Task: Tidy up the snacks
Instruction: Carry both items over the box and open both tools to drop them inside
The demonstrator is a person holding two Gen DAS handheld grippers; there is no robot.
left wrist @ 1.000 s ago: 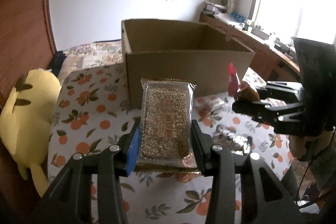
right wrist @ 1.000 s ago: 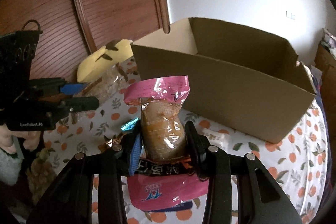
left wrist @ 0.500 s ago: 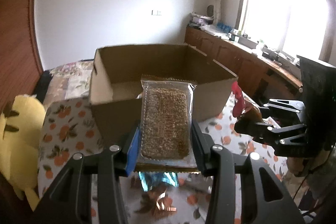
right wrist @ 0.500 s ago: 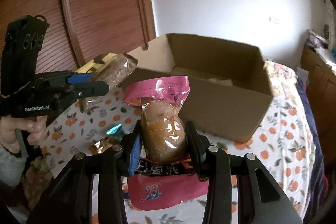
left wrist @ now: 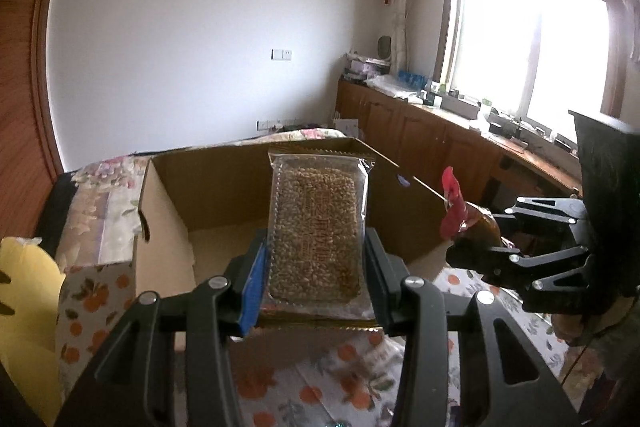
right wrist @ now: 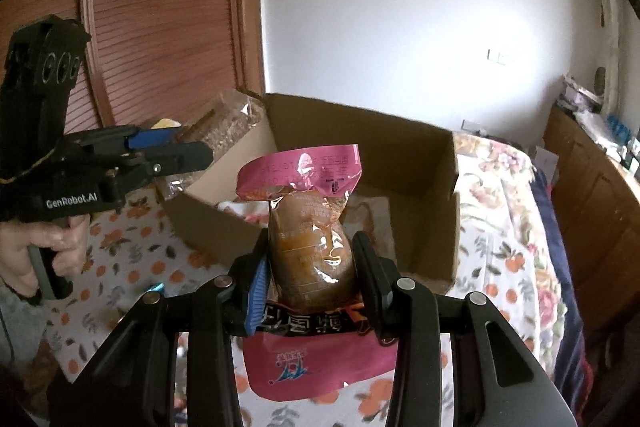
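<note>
My left gripper (left wrist: 314,263) is shut on a clear packet of brown grain bar (left wrist: 318,231), held above the near edge of an open cardboard box (left wrist: 168,219). My right gripper (right wrist: 310,267) is shut on a pink pouch with a brown snack inside (right wrist: 312,239), also over the box's (right wrist: 404,155) near wall. In the right wrist view the left gripper (right wrist: 188,151) shows at the left with its grain packet (right wrist: 224,127) over the box corner. In the left wrist view the right gripper (left wrist: 476,247) shows at the right with the pouch's red end (left wrist: 452,203).
The box sits on a cloth with an orange-fruit print (right wrist: 120,255). A yellow plush toy (left wrist: 24,311) lies at the left. Small wrapped snacks lie in the box bottom (right wrist: 372,211). A wooden cabinet (left wrist: 440,147) runs along the window wall, a wooden door (right wrist: 168,11) behind.
Both grippers rose and moved forward toward the box with their packets; the box interior has come into view below them. Neither grip changed.
</note>
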